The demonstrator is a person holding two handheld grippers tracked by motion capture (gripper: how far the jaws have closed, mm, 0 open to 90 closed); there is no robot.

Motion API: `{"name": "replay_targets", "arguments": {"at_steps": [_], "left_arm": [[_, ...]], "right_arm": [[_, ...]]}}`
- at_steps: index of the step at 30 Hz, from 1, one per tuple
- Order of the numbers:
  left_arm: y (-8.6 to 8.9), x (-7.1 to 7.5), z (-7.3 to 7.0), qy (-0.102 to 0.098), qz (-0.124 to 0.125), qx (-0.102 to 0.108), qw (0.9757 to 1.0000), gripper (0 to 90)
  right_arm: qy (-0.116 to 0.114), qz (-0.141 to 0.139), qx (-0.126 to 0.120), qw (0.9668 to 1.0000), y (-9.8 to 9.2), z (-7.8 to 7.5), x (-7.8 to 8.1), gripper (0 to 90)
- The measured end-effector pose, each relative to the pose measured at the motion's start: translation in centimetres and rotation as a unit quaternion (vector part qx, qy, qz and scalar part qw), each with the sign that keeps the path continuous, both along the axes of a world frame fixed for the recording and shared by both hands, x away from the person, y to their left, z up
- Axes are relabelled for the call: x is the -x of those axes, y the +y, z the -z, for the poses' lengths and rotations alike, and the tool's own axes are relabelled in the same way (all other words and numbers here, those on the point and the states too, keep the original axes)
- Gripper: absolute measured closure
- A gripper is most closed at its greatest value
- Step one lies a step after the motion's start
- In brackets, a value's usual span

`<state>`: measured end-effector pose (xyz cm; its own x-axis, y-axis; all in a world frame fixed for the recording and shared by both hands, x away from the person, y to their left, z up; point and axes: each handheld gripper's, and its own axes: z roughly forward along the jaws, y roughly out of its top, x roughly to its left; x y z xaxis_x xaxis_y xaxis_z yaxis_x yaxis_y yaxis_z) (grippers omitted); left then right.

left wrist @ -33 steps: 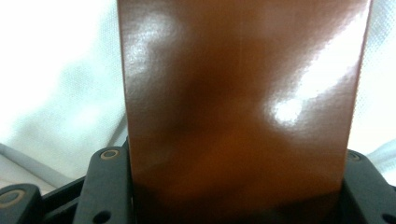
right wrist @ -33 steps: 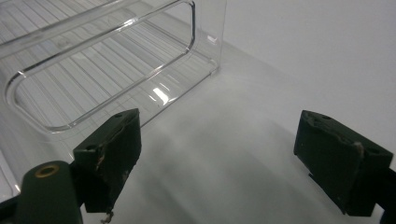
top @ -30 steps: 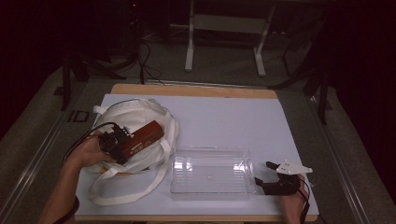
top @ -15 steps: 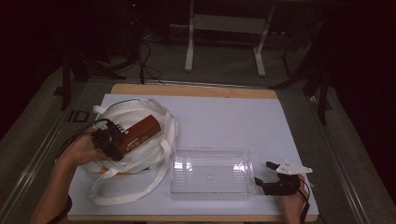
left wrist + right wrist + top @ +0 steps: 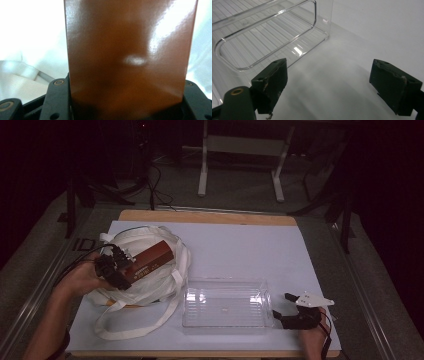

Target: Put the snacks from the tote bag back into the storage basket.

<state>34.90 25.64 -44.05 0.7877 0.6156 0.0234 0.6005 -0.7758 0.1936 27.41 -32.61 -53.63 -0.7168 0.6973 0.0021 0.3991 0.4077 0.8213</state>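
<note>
The left gripper [image 5: 127, 266], clamped on the shiny brown cardboard box [image 5: 150, 261], has lifted it higher from the white cloth bag [image 5: 150, 287], while the right gripper [image 5: 284, 306] waits wide open beside the clear plastic tray [image 5: 226, 325].

The high view is dim around a lit white table mat [image 5: 240, 250], its surroundings almost black. In the left gripper view the brown box [image 5: 127, 57] is soft, out of focus, with glare patches against blown-out white. The right gripper view is sharper, with reflections streaking the clear tray [image 5: 262, 32].
</note>
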Motion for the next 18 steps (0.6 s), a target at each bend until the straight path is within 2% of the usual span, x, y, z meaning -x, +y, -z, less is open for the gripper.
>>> {"name": "replay_targets", "arguments": {"at_steps": [12,18], "left_arm": [[-0.7,0.8,-1.7,-0.013,0.036,-0.01,0.9992,43.5],[-0.8,1.3,-2.3,-0.018,0.046,-0.014,0.9987,43.5]], "right_arm": [[0.0,0.0,0.0,1.0,0.0,0.0,0.0,14.9],[0.0,0.0,0.0,1.0,0.0,0.0,0.0,14.9]]}}
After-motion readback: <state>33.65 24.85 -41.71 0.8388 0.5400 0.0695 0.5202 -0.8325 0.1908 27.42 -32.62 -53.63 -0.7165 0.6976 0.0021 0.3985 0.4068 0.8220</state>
